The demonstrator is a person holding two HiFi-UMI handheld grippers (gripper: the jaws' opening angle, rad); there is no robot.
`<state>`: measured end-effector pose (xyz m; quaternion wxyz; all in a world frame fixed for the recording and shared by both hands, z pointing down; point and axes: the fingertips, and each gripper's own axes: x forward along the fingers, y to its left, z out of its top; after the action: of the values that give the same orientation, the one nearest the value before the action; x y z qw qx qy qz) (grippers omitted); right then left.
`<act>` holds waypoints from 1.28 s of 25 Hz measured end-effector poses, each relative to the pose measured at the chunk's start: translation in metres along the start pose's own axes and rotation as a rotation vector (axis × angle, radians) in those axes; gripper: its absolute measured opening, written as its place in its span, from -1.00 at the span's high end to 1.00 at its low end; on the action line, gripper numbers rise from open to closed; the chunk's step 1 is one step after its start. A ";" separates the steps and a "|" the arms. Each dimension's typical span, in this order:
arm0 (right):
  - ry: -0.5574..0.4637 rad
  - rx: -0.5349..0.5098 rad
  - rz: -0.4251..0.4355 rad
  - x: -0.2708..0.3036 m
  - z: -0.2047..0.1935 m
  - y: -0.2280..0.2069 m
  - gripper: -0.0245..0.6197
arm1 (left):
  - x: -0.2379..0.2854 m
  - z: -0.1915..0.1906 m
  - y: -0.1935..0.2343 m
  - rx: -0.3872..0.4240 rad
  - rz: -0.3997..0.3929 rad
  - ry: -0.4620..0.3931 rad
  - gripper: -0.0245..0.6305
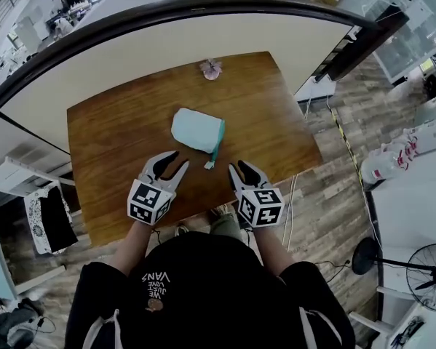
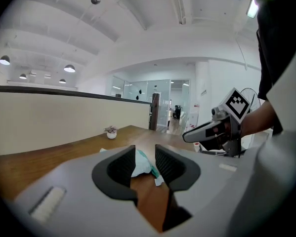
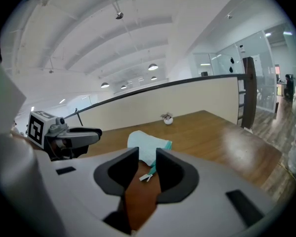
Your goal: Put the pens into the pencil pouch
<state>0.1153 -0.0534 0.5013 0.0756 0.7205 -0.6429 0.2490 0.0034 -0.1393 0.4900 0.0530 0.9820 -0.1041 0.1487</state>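
pencil pouch (image 1: 197, 130): likely soft, light, limp | grip: its zipper edge (image 1: 219, 138) | left gripper (image 1: 178, 160), right gripper (image 1: 238, 166): spread, empty, near pouch

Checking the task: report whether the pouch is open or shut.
Looks shut: the pouch lies flat, its zip edge showing no gap.

- I can't see into the pencil pouch (image 1: 197, 130) from any view, so I can't tell what's inside.
- Left gripper view: jaws of the left gripper (image 2: 146, 154) cover most of the pencil pouch; only a sliver shows between them.
- White tag (image 1: 209, 165) at its zipper end: too small to read.
- Pink thing (image 1: 211, 69) at the far edge of the table (image 1: 116, 129): too small to identify.
- The person (image 1: 196, 282) hides the table's near edge.
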 end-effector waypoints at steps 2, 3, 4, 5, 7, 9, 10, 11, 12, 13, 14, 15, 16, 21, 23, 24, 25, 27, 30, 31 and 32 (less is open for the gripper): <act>-0.016 0.003 -0.009 -0.005 -0.002 0.007 0.57 | -0.011 -0.002 -0.003 0.000 -0.005 -0.004 0.53; -0.024 0.003 -0.012 -0.008 -0.003 0.011 0.58 | -0.017 -0.003 -0.005 -0.002 -0.007 -0.008 0.56; -0.032 0.003 -0.014 -0.011 -0.004 0.015 0.59 | -0.023 -0.004 -0.006 -0.004 -0.009 -0.014 0.61; -0.040 0.001 -0.017 -0.013 -0.004 0.019 0.63 | -0.029 -0.004 -0.007 -0.006 -0.010 -0.021 0.65; -0.056 -0.007 -0.023 -0.019 -0.005 0.027 0.72 | -0.041 -0.004 -0.009 -0.011 -0.011 -0.032 0.74; -0.069 -0.018 -0.022 -0.024 -0.006 0.035 0.78 | -0.051 -0.002 -0.012 -0.014 -0.014 -0.040 0.77; -0.072 -0.022 -0.019 -0.026 -0.006 0.039 0.79 | -0.056 -0.001 -0.014 -0.016 -0.015 -0.046 0.80; -0.074 -0.025 -0.015 -0.027 -0.007 0.044 0.80 | -0.061 0.000 -0.016 -0.016 -0.016 -0.052 0.82; -0.075 -0.028 -0.010 -0.029 -0.009 0.049 0.81 | -0.066 0.001 -0.018 -0.016 -0.018 -0.057 0.84; -0.076 -0.032 -0.006 -0.031 -0.011 0.054 0.82 | -0.072 0.001 -0.021 -0.016 -0.019 -0.063 0.86; -0.077 -0.038 -0.004 -0.032 -0.012 0.058 0.84 | -0.076 0.001 -0.023 -0.017 -0.021 -0.069 0.87; -0.078 -0.046 -0.002 -0.034 -0.014 0.062 0.86 | -0.080 0.000 -0.025 -0.017 -0.024 -0.074 0.89; -0.079 -0.053 -0.002 -0.035 -0.015 0.065 0.87 | -0.083 -0.001 -0.026 -0.018 -0.025 -0.076 0.89; -0.072 -0.074 -0.001 -0.037 -0.021 0.078 0.88 | -0.096 -0.006 -0.029 -0.021 -0.026 -0.073 0.89; -0.064 -0.081 -0.004 -0.038 -0.024 0.083 0.88 | -0.102 -0.009 -0.031 -0.025 -0.024 -0.072 0.89; -0.060 -0.086 -0.006 -0.038 -0.025 0.085 0.89 | -0.104 -0.011 -0.032 -0.028 -0.024 -0.071 0.89; -0.057 -0.092 -0.009 -0.039 -0.026 0.087 0.89 | -0.106 -0.013 -0.033 -0.032 -0.023 -0.071 0.89; -0.056 -0.097 -0.010 -0.040 -0.028 0.089 0.89 | -0.110 -0.016 -0.034 -0.038 -0.022 -0.073 0.89; -0.056 -0.097 -0.009 -0.041 -0.032 0.092 0.89 | -0.114 -0.019 -0.037 -0.042 -0.021 -0.079 0.89; -0.056 -0.096 -0.009 -0.043 -0.033 0.093 0.89 | -0.115 -0.019 -0.038 -0.043 -0.020 -0.081 0.89; -0.055 -0.095 -0.008 -0.044 -0.034 0.094 0.89 | -0.117 -0.020 -0.039 -0.045 -0.019 -0.082 0.89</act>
<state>0.0136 -0.0152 0.4911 0.0928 0.7251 -0.6530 0.1981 -0.1027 -0.0769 0.4704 0.0721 0.9867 -0.1000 0.1055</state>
